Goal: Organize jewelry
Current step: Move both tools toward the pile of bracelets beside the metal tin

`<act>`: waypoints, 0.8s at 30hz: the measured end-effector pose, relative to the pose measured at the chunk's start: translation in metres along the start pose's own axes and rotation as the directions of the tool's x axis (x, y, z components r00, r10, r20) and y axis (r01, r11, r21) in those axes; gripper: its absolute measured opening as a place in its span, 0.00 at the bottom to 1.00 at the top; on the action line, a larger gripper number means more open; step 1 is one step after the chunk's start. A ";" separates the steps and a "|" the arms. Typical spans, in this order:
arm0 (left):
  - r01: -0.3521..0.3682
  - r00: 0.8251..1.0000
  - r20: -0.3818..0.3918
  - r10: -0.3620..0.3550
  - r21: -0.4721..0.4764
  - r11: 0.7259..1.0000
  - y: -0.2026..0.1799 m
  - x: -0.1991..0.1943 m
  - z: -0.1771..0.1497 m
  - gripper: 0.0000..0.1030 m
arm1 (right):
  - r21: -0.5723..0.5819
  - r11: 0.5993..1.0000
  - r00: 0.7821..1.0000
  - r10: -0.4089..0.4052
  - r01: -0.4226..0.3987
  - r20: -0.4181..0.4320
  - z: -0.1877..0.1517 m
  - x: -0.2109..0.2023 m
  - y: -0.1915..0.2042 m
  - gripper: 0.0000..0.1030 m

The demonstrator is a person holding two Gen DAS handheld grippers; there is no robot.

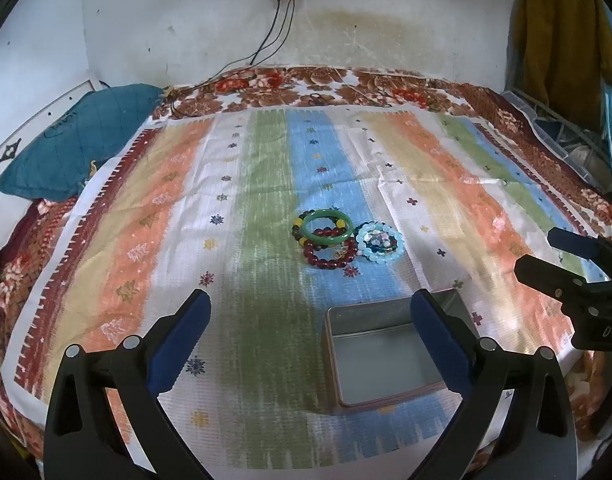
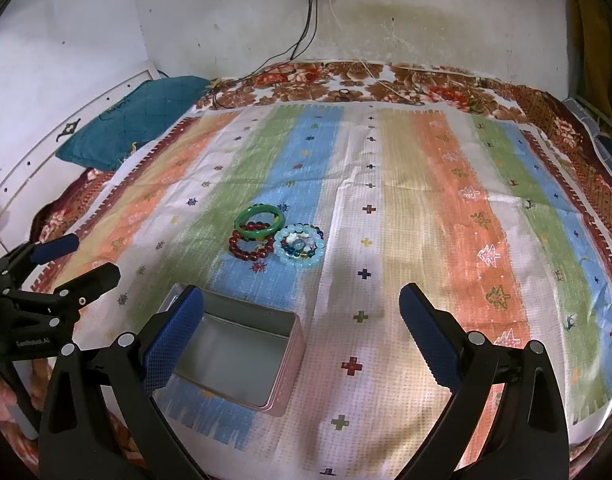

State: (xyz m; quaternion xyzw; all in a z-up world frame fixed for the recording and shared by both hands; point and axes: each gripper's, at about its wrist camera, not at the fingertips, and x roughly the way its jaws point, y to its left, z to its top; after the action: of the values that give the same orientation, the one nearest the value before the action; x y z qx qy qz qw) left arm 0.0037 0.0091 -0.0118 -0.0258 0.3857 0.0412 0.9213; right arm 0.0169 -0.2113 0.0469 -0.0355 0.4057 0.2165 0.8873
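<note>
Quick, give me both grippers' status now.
Left gripper: open, holding nothing.
Right gripper: open, holding nothing.

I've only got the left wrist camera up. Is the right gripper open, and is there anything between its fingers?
Observer: The right gripper is wide open, with nothing between its fingers.
Operator: The tin's far right corner is blocked in my view. Is anything in there?
Observer: In the right wrist view that corner of the tin shows bare metal and no jewelry.
Operator: What colour is the tin outside?
Observer: Its outer wall is pink.
</note>
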 end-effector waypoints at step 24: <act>-0.023 0.992 -0.121 0.017 -0.050 0.998 0.006 0.061 0.030 0.95 | -0.013 1.000 0.996 -0.020 0.019 -0.090 0.017 0.042 -0.012 0.96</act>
State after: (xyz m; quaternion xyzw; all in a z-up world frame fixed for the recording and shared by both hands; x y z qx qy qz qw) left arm 0.0671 0.0206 -0.0337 -0.0482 0.4398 0.0587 0.8949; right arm 0.0579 -0.2031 0.0259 -0.0544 0.4437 0.2085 0.8699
